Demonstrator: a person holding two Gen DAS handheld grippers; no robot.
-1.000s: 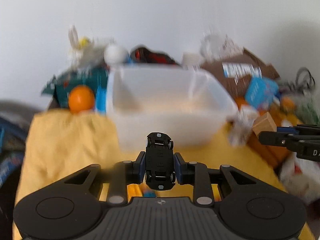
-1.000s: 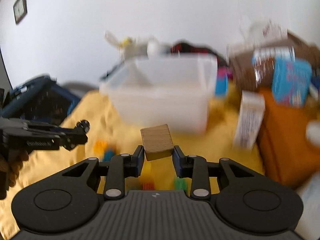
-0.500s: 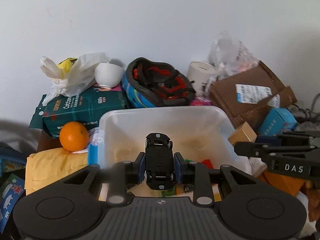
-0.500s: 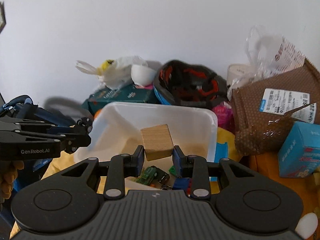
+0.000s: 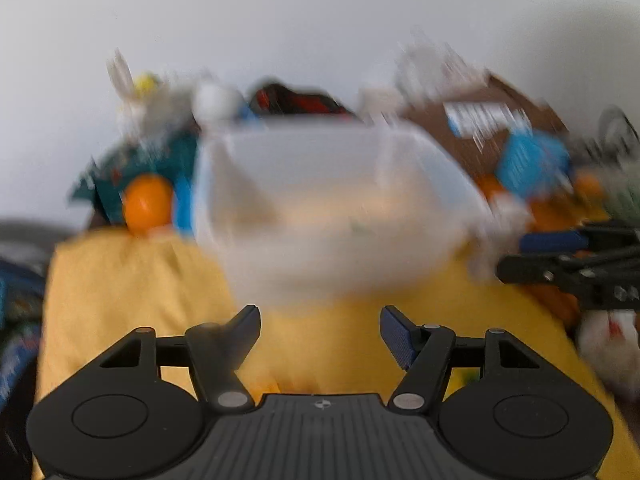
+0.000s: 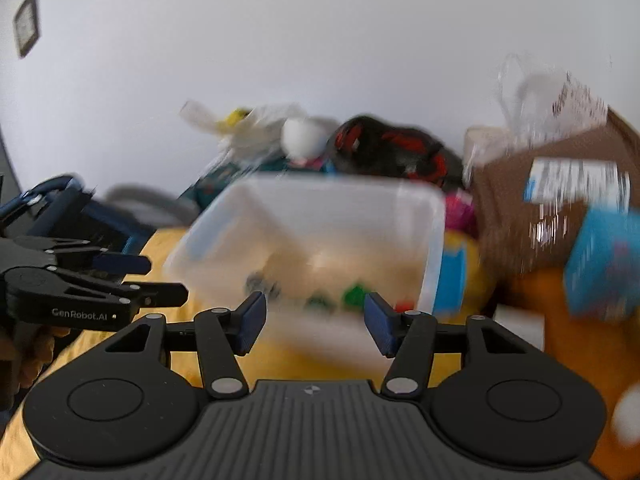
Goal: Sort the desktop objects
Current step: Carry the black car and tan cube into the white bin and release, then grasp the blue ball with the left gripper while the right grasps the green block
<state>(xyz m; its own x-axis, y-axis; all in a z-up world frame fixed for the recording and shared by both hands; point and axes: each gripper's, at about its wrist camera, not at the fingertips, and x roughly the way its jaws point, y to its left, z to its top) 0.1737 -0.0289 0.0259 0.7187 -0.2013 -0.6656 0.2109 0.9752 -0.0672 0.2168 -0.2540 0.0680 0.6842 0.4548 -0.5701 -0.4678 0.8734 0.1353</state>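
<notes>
Both views are blurred by motion. A translucent white plastic bin (image 5: 332,216) (image 6: 320,236) stands on the yellow cloth (image 5: 132,288) ahead of both grippers. Small toys lie inside it, among them green pieces (image 6: 354,294) and a dark one (image 6: 260,282). My left gripper (image 5: 320,330) is open and empty, in front of the bin's near wall. My right gripper (image 6: 314,320) is open and empty, just before the bin. Each gripper shows at the edge of the other's view: the right (image 5: 576,268), the left (image 6: 92,292).
An orange (image 5: 146,204) sits left of the bin by a teal box (image 5: 132,160). Behind the bin are a black and red helmet (image 6: 396,152), a white bowl (image 6: 302,136) and plastic bags. A brown parcel (image 6: 560,184) and a blue box (image 6: 604,256) crowd the right.
Both grippers have opened: the left has let go of the black toy car, the right of the wooden block. Both have pulled back and down from over the bin.
</notes>
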